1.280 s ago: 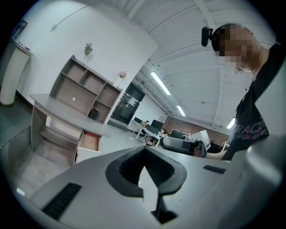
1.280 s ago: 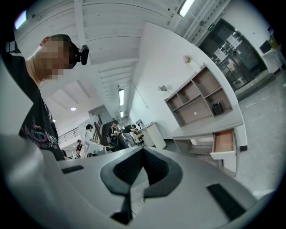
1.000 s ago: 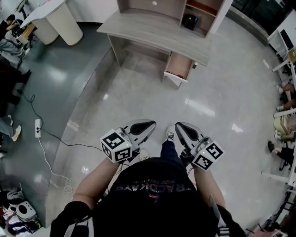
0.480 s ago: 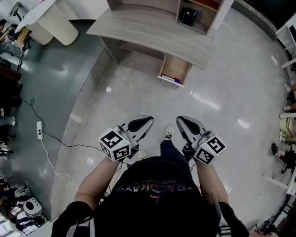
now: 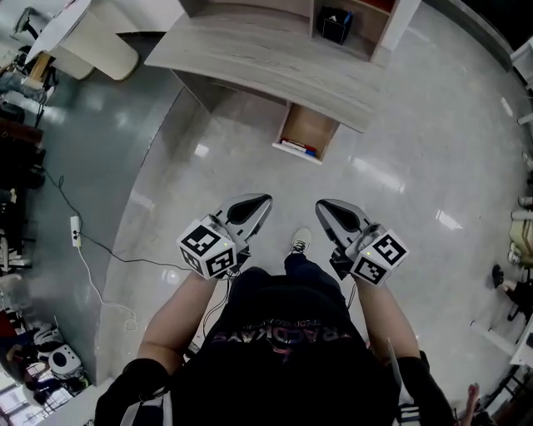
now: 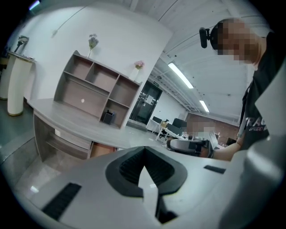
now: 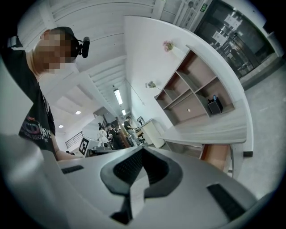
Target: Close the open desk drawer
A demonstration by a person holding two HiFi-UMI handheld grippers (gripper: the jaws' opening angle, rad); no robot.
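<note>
The pale wood desk (image 5: 250, 54) stands at the top of the head view. Its drawer (image 5: 306, 133) is pulled out under the right end, with a few flat items along its front. Both grippers are held side by side in front of the person's body, well short of the drawer. My left gripper (image 5: 265, 200) is shut with nothing in it, and so is my right gripper (image 5: 320, 205). The drawer (image 6: 103, 150) shows brown under the desktop in the left gripper view. It also appears as the drawer (image 7: 215, 157) in the right gripper view.
A shelf unit with a black box (image 5: 334, 23) sits on the desk. A white rounded counter (image 5: 90, 37) stands at the far left. A power strip (image 5: 76, 230) with its cable lies on the dark floor to the left. The person's shoe (image 5: 300, 241) is between the grippers.
The desk and drawer have drawn nearer and lower in the head view as the person walks toward them. Both grippers stay shut and side by side.
</note>
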